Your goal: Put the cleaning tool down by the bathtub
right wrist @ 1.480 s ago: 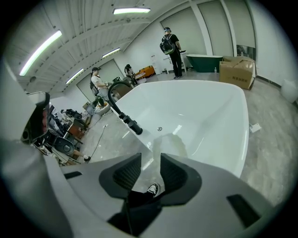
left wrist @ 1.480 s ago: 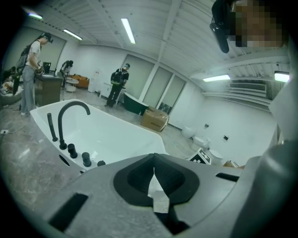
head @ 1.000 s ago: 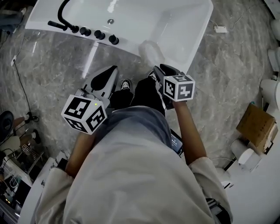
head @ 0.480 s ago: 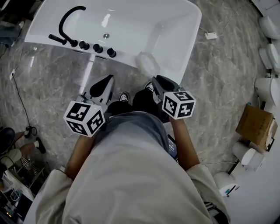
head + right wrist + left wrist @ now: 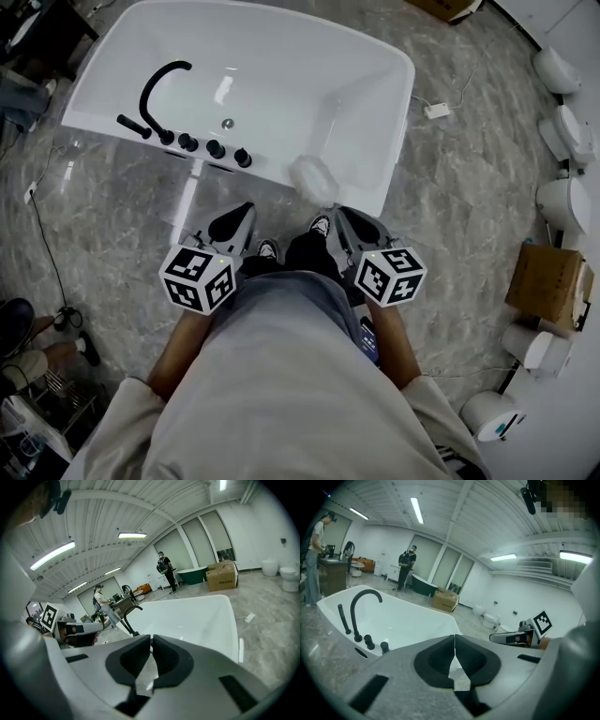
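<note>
Two tongs, both empty. Left tongs (image 5: 239, 214) are pinched together at the tip, nothing in them. Right tongs (image 5: 342, 217) have just been closing and are now all but together, with only a sliver of gap left and nothing caught there. Both sit close in front of the person's waist, pointing forward and down toward the bathtub (image 5: 398, 122).

The cleaning tool (image 5: 312, 175) is out of both tongs. It's a pale, blurry lump at the tub's near wall, right of the black taps (image 5: 216, 148). It lies ahead of the tongs, roughly between their two lines, a bit nearer the right tongs and well apart from both tips.

Can't tell if it rests on the rim or leans up from the grey marble floor (image 5: 469, 187). Its long axis looks slanted along the rim, but it's too soft to be sure.

My read: the put-down looks done. If a re-grab were needed, the right tongs are closer, reaching ahead and slightly inward.
</note>
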